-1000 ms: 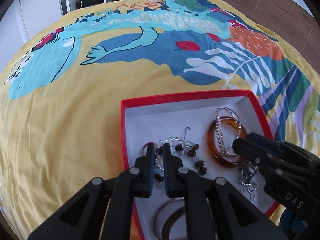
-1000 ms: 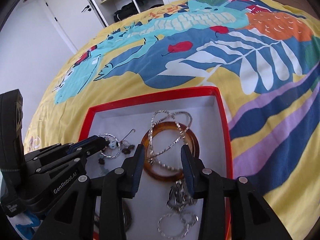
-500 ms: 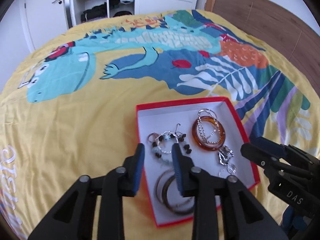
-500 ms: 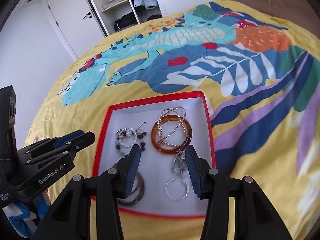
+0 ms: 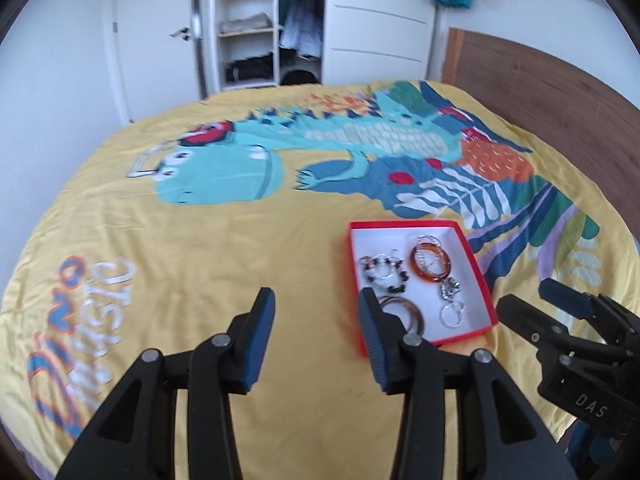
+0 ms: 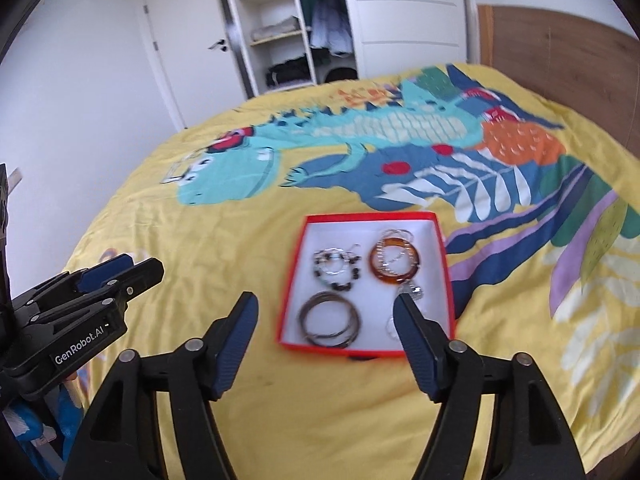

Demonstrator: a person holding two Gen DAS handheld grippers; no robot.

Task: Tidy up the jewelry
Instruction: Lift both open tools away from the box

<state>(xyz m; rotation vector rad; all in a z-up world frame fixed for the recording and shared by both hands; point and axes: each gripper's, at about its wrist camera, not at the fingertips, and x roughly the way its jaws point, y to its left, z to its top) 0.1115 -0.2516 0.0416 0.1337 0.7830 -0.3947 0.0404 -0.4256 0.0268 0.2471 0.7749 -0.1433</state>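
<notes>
Left wrist view: the left tongs (image 5: 316,316) hang over the yellow bedspread (image 5: 200,248) with their jaws apart and opening, nothing between them but bare cloth. Just to their right sits the red box (image 5: 486,280), shallow and white inside, flat on the bed. In it, from left to right: a tangle of dark beads and silver hoops (image 5: 384,272), then an amber bangle (image 5: 431,266) with a silver chain lying across it. Nearer the camera lie a stack of thin dark bangles (image 5: 404,312) and, right of them, a small silver cluster with a ring (image 5: 452,304). At the far right edge the right tongs (image 5: 560,308) come in from the side, clear of the box.

From the right wrist view the left tongs (image 6: 116,276) show at the left edge, off to the side of the box and apart from it. The right tongs (image 6: 326,316) stand wide and are opening too — the near edge of the red box (image 6: 294,284) shows through the gap, well beyond the tips, and nothing is gripped. All the jewelry lies inside the box; the blur hides finer detail. Behind the bed stand an open wardrobe (image 6: 288,28) and a wooden headboard (image 6: 560,52) at the right.
</notes>
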